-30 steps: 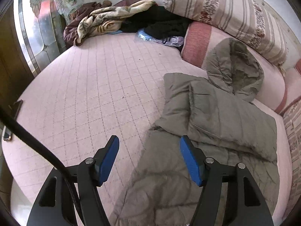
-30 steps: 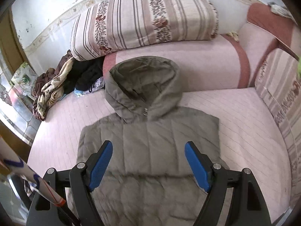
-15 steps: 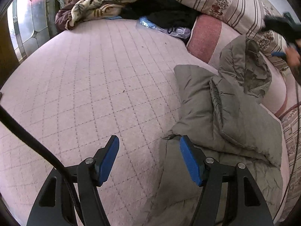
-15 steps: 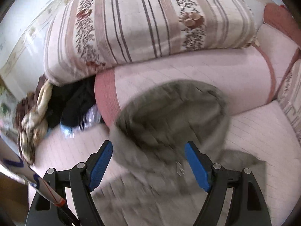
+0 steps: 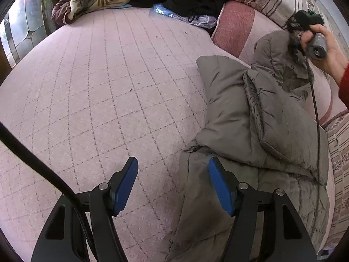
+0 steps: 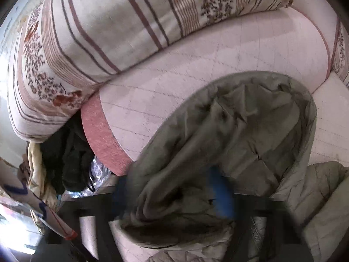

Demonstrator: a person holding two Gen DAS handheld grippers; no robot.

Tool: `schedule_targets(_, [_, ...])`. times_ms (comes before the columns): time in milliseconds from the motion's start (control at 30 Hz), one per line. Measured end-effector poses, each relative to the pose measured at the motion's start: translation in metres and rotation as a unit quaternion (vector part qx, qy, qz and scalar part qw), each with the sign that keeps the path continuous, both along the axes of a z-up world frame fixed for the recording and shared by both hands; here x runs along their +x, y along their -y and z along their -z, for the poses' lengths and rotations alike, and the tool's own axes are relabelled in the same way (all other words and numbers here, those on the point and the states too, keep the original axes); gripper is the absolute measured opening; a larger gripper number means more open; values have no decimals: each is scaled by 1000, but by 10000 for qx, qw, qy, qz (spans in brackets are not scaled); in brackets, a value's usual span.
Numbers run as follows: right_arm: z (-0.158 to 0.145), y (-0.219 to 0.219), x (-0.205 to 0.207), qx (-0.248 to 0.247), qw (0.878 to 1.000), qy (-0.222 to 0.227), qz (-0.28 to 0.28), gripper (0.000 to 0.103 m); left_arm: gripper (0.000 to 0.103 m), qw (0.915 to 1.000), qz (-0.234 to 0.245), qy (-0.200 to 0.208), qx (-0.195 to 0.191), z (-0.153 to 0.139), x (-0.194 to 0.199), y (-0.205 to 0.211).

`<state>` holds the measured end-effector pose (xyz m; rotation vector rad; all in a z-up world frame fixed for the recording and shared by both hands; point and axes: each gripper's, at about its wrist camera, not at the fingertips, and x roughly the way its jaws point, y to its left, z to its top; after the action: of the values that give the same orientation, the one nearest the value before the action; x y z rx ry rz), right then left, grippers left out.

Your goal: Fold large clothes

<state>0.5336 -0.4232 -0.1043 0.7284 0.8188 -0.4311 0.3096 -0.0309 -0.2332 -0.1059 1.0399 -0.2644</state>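
Our right tool [image 6: 174, 198] has closed in, now pinching the coat's hood [image 6: 229, 135] at one o'clock (fold beginning); left tool [image 5: 173, 183] hovers wide.

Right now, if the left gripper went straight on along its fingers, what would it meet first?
Probably the pink quilted bedspread: the open left gripper frames bare bedding. The grey coat edge lies just beside its right finger; depth is unclear.
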Motion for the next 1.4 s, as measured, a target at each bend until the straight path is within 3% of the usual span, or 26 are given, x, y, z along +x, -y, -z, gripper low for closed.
schedule_targets(133, [-20,-15,-33,-623,9978,26,-227,10,66,9999,-24,-72,-92,-1,0,-1])
schedule_targets(233, [-37,-27,-67,-776,9957,114,-488,8,66,9998,2,-86,-162,-4,-4,-3])
schedule_targets(500, [-81,-84,-215,-1183,9850,267,-1226,6,66,9997,55,71,-207,-15,-23,-8])
schedule_targets(633, [-66,-105,-300,-1085,9839,202,-1405,6,66,9996,76,129,-253,-19,-32,-12])
schedule_targets(733, [-39,-117,-348,-848,9859,67,-1439,6,66,9994,94,157,-280,-21,-35,-15])
schedule_targets(800, [-6,-129,-373,-645,9873,-196,-1441,6,66,9994,87,157,-293,-21,-35,-14])
schedule_targets(900, [41,-130,-378,-296,9889,-548,-1349,6,66,9995,78,143,-268,-20,-35,-14])
schedule_targets(1033, [85,-123,-349,-205,9888,-786,-1249,5,66,9997,60,118,-216,-19,-35,-13])
schedule_targets(1167, [117,-123,-318,-399,9875,-979,-1171,7,66,9997,37,135,-222,-22,-33,-12])
schedule_targets(1300, [116,-126,-315,-560,9875,-948,-1128,8,66,9997,-35,76,-209,-19,-29,-14])
schedule_targets(1400, [88,-136,-335,-846,9841,-749,-1368,25,66,9997,-69,49,-240,-18,-29,-18])
